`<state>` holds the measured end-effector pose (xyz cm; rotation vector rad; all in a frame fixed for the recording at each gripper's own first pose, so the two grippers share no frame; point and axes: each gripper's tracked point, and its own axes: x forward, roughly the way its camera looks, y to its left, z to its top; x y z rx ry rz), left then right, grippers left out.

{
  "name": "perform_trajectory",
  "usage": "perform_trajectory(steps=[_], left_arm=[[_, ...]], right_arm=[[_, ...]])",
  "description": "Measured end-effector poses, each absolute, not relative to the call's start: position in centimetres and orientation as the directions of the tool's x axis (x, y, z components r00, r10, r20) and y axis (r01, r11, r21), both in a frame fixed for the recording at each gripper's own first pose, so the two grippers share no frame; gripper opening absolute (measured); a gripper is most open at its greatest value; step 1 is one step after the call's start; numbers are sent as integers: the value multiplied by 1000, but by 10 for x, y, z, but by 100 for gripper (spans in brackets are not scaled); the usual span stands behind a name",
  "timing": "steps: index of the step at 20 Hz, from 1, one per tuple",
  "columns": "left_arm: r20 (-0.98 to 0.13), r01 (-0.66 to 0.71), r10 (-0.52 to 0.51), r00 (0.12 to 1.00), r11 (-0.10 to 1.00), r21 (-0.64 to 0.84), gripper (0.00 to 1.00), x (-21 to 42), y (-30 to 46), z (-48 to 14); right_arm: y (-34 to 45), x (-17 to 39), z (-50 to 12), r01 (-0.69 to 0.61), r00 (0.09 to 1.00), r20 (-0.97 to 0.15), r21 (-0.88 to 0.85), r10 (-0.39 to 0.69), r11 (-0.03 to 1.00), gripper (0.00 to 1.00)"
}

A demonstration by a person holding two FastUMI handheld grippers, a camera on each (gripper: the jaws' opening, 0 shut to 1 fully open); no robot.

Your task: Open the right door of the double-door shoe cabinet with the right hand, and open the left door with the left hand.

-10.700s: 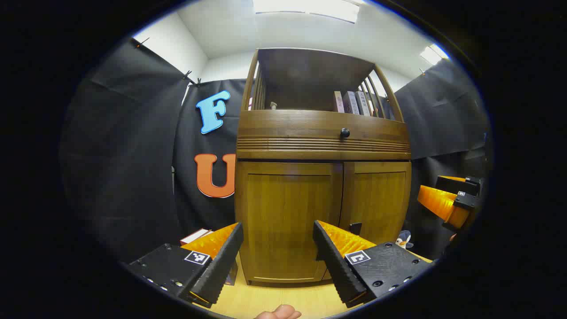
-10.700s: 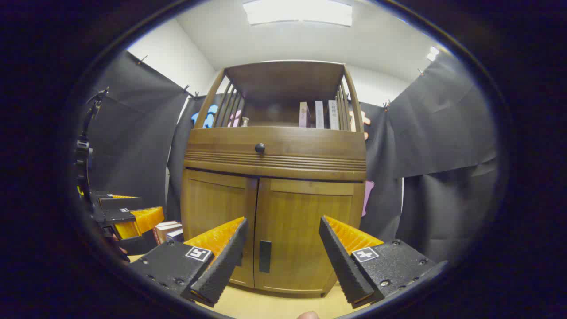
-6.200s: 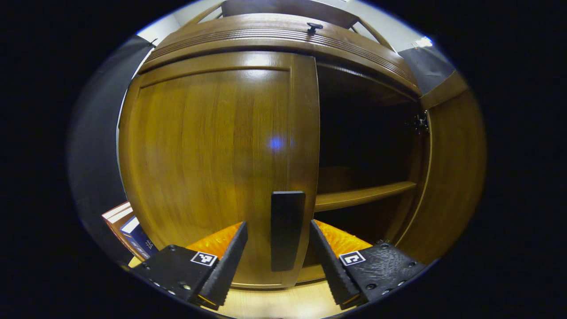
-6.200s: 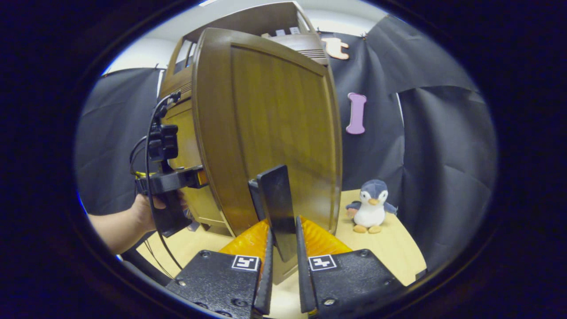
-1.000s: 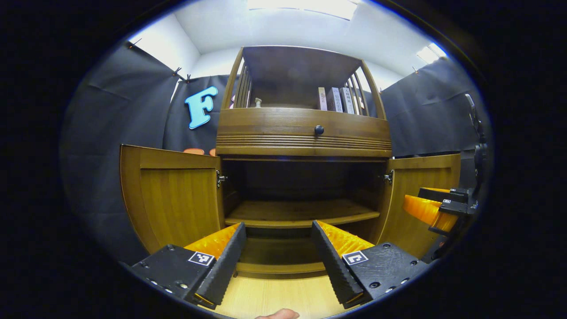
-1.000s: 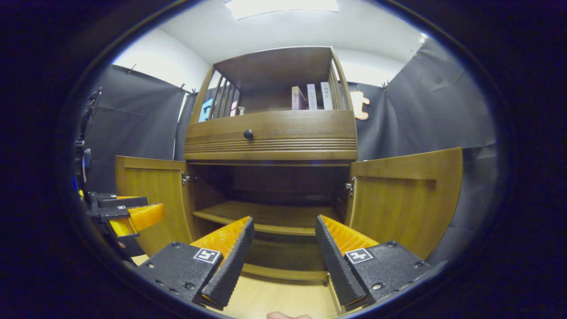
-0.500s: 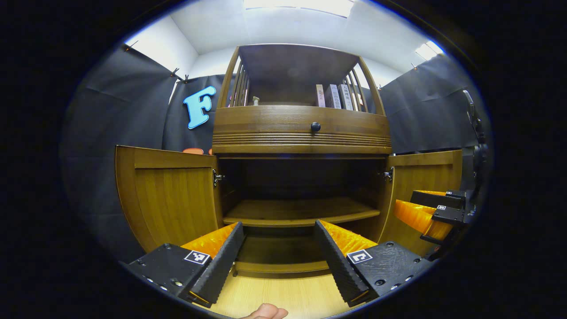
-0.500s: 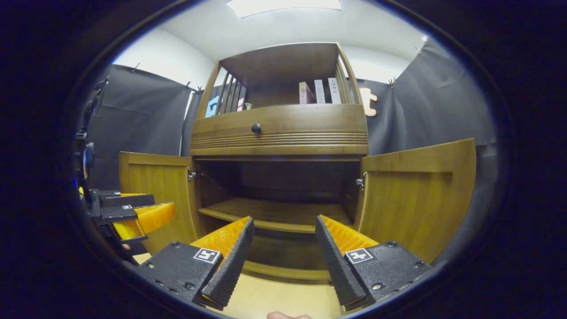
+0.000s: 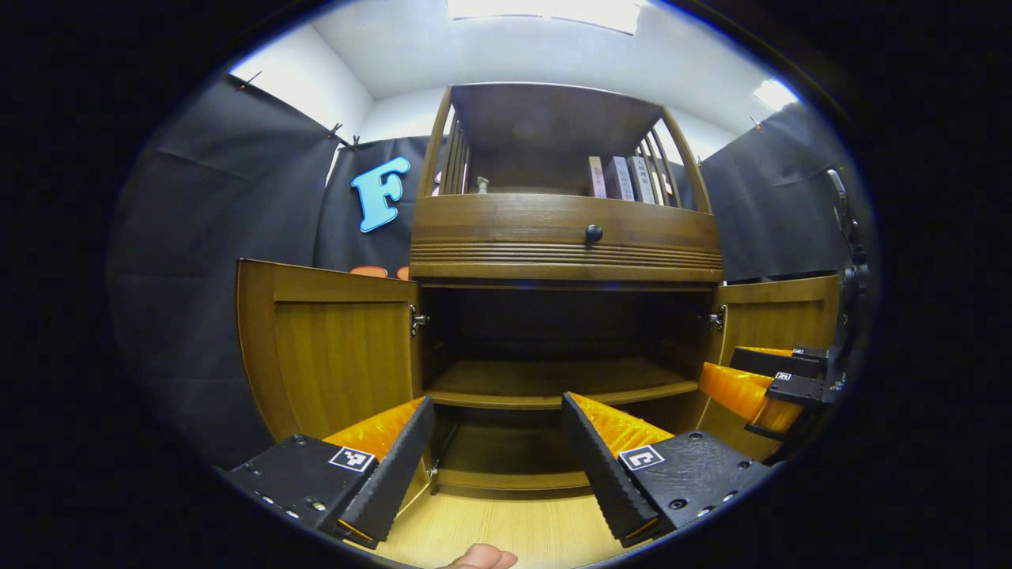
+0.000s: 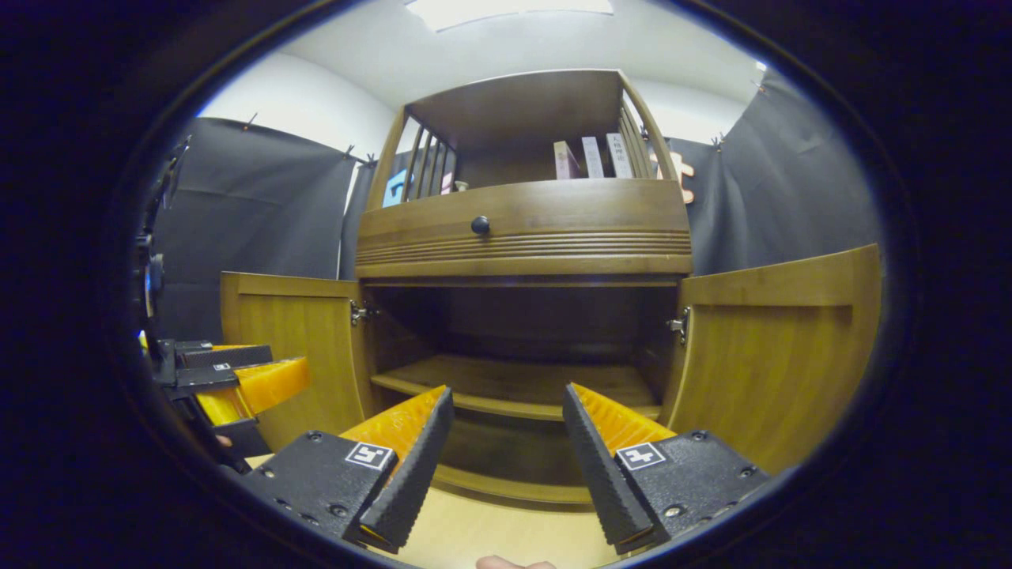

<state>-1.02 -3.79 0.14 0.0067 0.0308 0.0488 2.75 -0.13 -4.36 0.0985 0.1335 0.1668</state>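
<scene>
Both doors swung wide, left door (image 9: 328,348) & right door (image 10: 779,352) flanking the dark cabinet (image 9: 565,237) interior, your left gripper (image 9: 494,462) & right gripper (image 10: 506,462) fingers spread apart, holding nothing, back from shelf (image 10: 514,387) edge, over tabletop (image 9: 506,529).

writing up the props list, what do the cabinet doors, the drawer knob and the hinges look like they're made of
Left door and right door: wood or wood veneer, warm brown with visible vertical grain and a satin sheen; which of the two cannot be told. Drawer knob: small, round, dark and smooth, maybe painted metal or wood. Hinges: bright silvery, so probably metal.
</scene>
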Motion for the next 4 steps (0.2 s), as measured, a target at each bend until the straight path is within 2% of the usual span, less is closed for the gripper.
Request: perform_trajectory(steps=[4], left_arm=[[-7, -61, 61, 998, 998, 15, 95, -6, -33, 7]], right_arm=[[1, 31, -42, -168, 976, -119, 109, 180, 980, 88]])
